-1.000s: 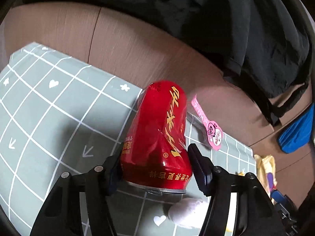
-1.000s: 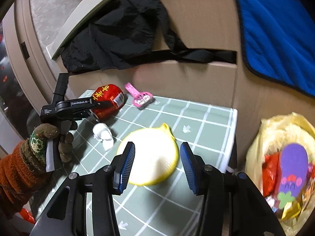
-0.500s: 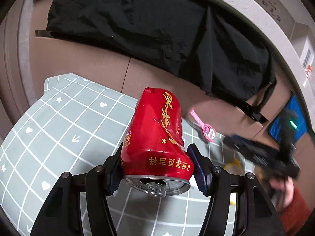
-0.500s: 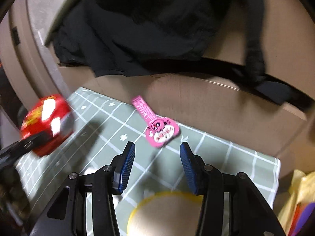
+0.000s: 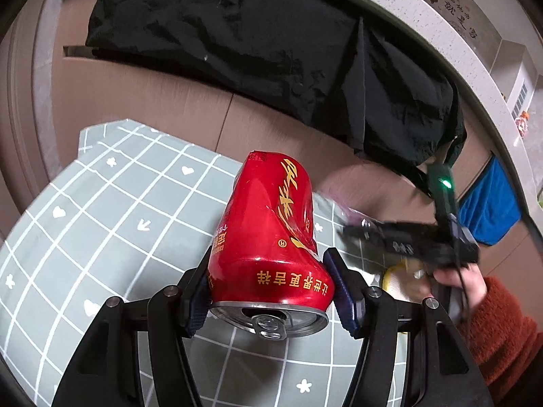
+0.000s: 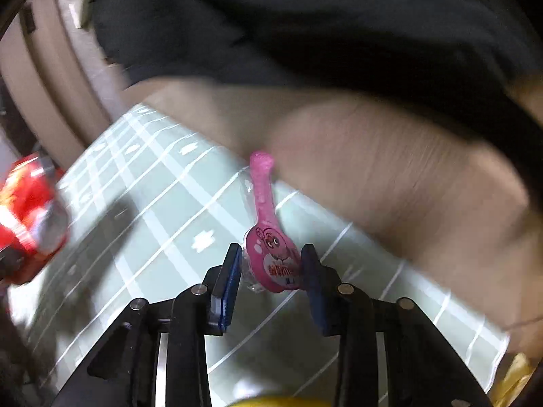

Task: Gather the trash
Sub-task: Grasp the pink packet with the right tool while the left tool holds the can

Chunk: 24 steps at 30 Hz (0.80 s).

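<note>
A dented red drink can (image 5: 271,237) is held above the green checked mat (image 5: 101,220), with my left gripper (image 5: 269,271) shut on its lower end, opening toward the camera. The same can (image 6: 30,210) shows blurred at the left of the right wrist view. A pink lollipop-shaped wrapper (image 6: 268,237) lies on the mat (image 6: 152,203) near the brown wall. My right gripper (image 6: 269,264) straddles its round end and its jaws are closing; the pads stand right at its edges. From the left wrist view the right gripper (image 5: 407,244) appears blurred, held by a hand in an orange sleeve.
A black jacket (image 5: 271,51) hangs over the brown cardboard wall (image 5: 152,101) behind the mat. A blue cloth (image 5: 488,207) hangs at the far right. A yellow-rimmed object (image 5: 400,271) lies on the mat under the right gripper. Yellow plastic (image 6: 519,369) shows at the lower right.
My left gripper has lifted the can up off the mat. My right gripper moved from over the yellow object to the pink wrapper, and its jaws narrowed around it.
</note>
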Available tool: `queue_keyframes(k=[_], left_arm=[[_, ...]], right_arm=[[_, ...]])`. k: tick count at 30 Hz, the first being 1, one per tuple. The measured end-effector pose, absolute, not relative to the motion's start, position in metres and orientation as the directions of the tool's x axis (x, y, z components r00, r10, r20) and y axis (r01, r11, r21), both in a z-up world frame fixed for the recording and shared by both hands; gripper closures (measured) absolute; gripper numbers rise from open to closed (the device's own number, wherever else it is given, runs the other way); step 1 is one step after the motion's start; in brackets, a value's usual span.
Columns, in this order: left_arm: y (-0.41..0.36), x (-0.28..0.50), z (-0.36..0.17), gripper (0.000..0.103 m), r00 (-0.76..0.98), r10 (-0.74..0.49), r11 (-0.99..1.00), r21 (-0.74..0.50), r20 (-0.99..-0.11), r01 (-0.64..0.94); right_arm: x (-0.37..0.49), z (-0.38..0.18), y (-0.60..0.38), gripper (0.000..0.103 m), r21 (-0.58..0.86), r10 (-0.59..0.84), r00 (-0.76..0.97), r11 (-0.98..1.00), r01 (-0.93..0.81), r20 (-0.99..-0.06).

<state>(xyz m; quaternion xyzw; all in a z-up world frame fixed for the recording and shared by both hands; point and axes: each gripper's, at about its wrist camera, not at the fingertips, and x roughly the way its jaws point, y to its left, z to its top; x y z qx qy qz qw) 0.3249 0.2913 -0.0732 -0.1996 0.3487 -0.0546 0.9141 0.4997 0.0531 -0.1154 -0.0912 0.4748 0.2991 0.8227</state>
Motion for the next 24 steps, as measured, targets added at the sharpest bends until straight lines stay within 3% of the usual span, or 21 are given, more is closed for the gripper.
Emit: queue_keyframes(k=[4,8,24], left_arm=[[0.286,0.328,-0.081,0.042,0.738,-0.254,0.909,-0.416,-0.625,-0.040],[0.276,0.326,-0.079,0.041,0.741,-0.247,0.915,-0.402,-0.624,-0.034],[0.263,0.309,-0.076,0.041,0.738,-0.202,0.933,-0.357,-0.643,-0.056]], right_arm=[[0.458,-0.112,0.050,0.068,0.128,0.417,0.329,0.761,-0.636,-0.847],[0.435,-0.101,0.046,0.060,0.085,0.409,0.379,0.764,-0.640,-0.830],[0.462,-0.123,0.068,0.058,-0.039,0.293,0.439,0.796,-0.605,-0.849]])
